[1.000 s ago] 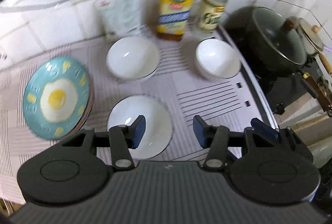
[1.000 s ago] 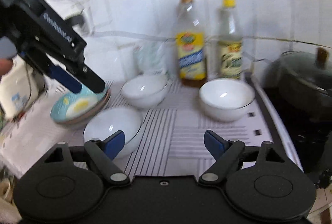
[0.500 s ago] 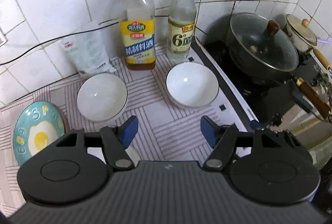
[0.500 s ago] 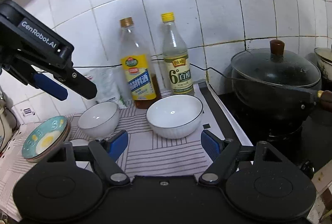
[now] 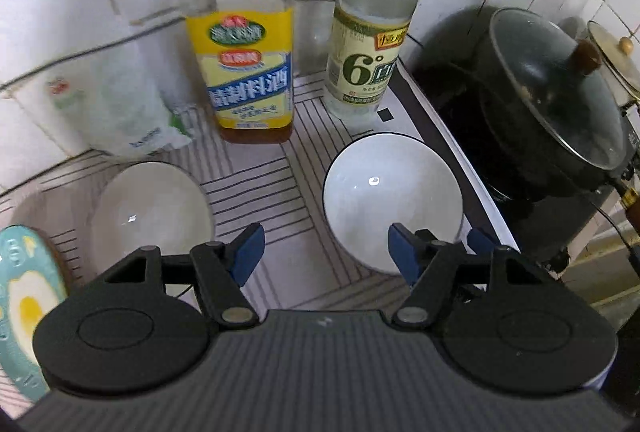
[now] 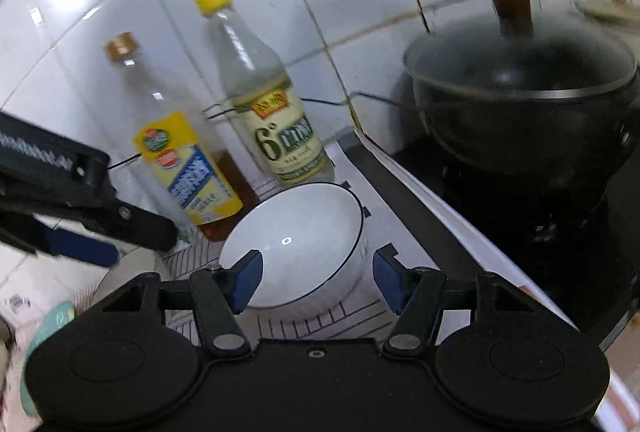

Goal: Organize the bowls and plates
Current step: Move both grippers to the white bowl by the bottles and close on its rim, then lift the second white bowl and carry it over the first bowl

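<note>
A white bowl with a dark rim [image 6: 304,236] stands on the striped mat by the stove. My right gripper [image 6: 316,282] straddles its near side. Its jaws are closing with the bowl between them, and the right pad still stands off the wall. The same bowl [image 5: 390,192] lies just past my left gripper [image 5: 326,252], which is open and empty, its right pad over the near rim. A second white bowl [image 5: 150,216] sits to the left, and a teal egg-pattern plate [image 5: 24,304] at the left edge. The left gripper's fingers [image 6: 136,222] reach in above that second bowl.
A yellow-labelled bottle [image 5: 250,72] and a clear vinegar bottle [image 5: 366,64] stand against the tiled wall behind the bowls, with a plastic bag [image 5: 120,112] to their left. A black lidded pot [image 5: 552,92] sits on the stove at the right. A cable runs along the wall.
Both grippers have moved right and down toward the right-hand bowl and the bottles. The right gripper rolled and its jaws narrowed. A third white bowl near the front has left the views.
</note>
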`<state>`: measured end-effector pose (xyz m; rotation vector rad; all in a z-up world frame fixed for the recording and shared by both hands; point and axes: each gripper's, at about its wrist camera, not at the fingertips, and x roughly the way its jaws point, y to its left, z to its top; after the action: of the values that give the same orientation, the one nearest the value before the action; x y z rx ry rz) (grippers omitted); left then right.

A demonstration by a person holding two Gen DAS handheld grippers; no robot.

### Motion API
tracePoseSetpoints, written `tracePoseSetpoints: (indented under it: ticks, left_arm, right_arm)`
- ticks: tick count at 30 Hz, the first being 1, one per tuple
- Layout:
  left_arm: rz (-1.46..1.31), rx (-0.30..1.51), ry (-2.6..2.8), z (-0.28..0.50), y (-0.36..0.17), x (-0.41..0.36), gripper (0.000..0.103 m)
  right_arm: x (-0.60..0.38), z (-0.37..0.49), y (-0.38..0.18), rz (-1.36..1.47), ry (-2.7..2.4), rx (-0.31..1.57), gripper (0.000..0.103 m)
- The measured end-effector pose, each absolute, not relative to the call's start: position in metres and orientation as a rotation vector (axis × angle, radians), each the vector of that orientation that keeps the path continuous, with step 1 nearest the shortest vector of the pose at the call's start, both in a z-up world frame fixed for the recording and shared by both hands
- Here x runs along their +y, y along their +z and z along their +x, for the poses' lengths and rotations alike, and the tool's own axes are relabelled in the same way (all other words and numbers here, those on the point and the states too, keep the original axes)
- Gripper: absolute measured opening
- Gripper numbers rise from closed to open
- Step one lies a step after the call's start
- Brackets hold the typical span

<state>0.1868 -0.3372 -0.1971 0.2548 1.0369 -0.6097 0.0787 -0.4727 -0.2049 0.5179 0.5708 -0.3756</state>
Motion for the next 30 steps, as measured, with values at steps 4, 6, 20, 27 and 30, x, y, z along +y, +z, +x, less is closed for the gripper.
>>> tracePoseSetpoints:
  ticks: [4, 6, 20, 27, 30]
  left_arm:
    - [0.251, 1.059, -0.597, 0.203, -0.219, -0.350, 0.064]
    - [0.260, 1.053, -0.598, 0.208, -0.227, -0.354, 0.061]
    - [0.203, 1.085, -0.670, 0.205, -0.257, -0.354, 0.008]
    - [0.263, 1.069, -0.663, 0.188, -0.246, -0.344, 0.008]
    - [0.290, 1.098, -0.648, 0.184, -0.242, -0.337, 0.008]
  right_arm:
    - [-0.479, 0.095, -0.217, 0.490, -0.423, 0.627, 0.066]
    - [-0.483, 0.101, -0.223, 0.481, -0.432, 0.655, 0.063]
    - [-0.507, 0.092, -0.241, 0.683, -0.451, 0.692, 0.010]
    - [-0.498, 0.091, -0.237, 0.690, -0.422, 0.717, 0.012]
    - [-0.489, 0.087, -0.233, 0.676, -0.402, 0.727, 0.012]
